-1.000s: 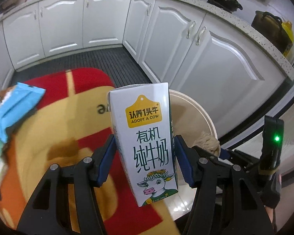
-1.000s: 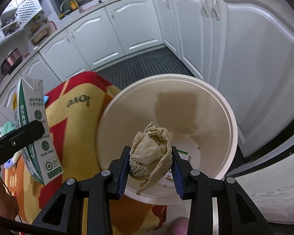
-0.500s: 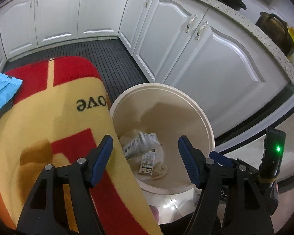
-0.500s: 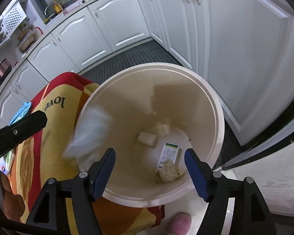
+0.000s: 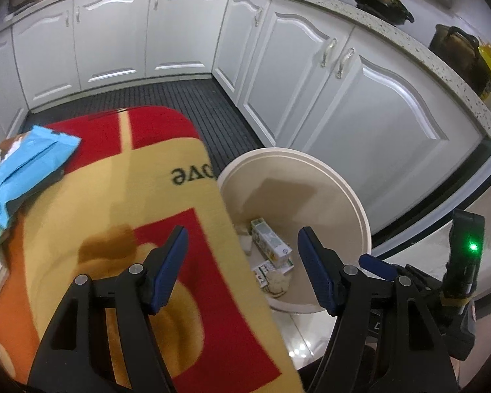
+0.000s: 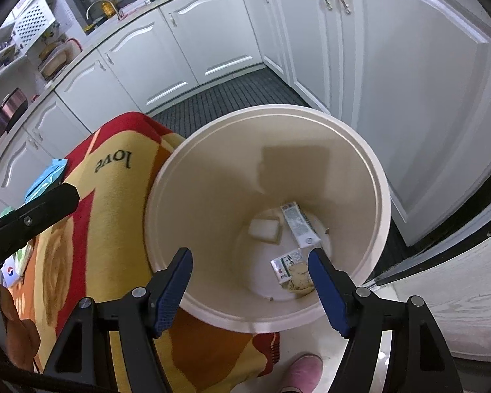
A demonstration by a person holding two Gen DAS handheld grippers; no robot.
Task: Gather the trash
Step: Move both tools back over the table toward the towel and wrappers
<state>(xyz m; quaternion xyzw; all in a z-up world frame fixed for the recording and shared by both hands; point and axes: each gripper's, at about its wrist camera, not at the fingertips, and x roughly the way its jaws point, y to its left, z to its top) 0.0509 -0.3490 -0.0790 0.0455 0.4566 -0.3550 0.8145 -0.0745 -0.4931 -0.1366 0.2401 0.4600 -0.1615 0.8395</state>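
Observation:
A cream round bin point(image 6: 373, 170) stands on the floor beside the table; it also shows in the left wrist view point(image 5: 353, 196). Inside lie a milk carton point(image 6: 299, 222) point(image 5: 270, 240), a crumpled tissue point(image 6: 299, 280) point(image 5: 278, 283), a small green-and-white packet point(image 6: 286, 263) and a white pad point(image 6: 263, 229). My right gripper point(image 6: 250, 281) is open and empty above the bin's near rim. My left gripper point(image 5: 242, 263) is open and empty over the table edge next to the bin.
The table wears a red, yellow and orange cloth point(image 5: 167, 216) point(image 6: 91, 226). A blue wrapper point(image 5: 29, 167) point(image 6: 45, 177) lies at its far left. White kitchen cabinets point(image 5: 343, 98) stand close behind the bin. A pink slipper point(image 6: 302, 373) is on the floor.
Both grippers opened. The milk carton left my left gripper and the crumpled tissue left my right gripper; both now lie in the bin.

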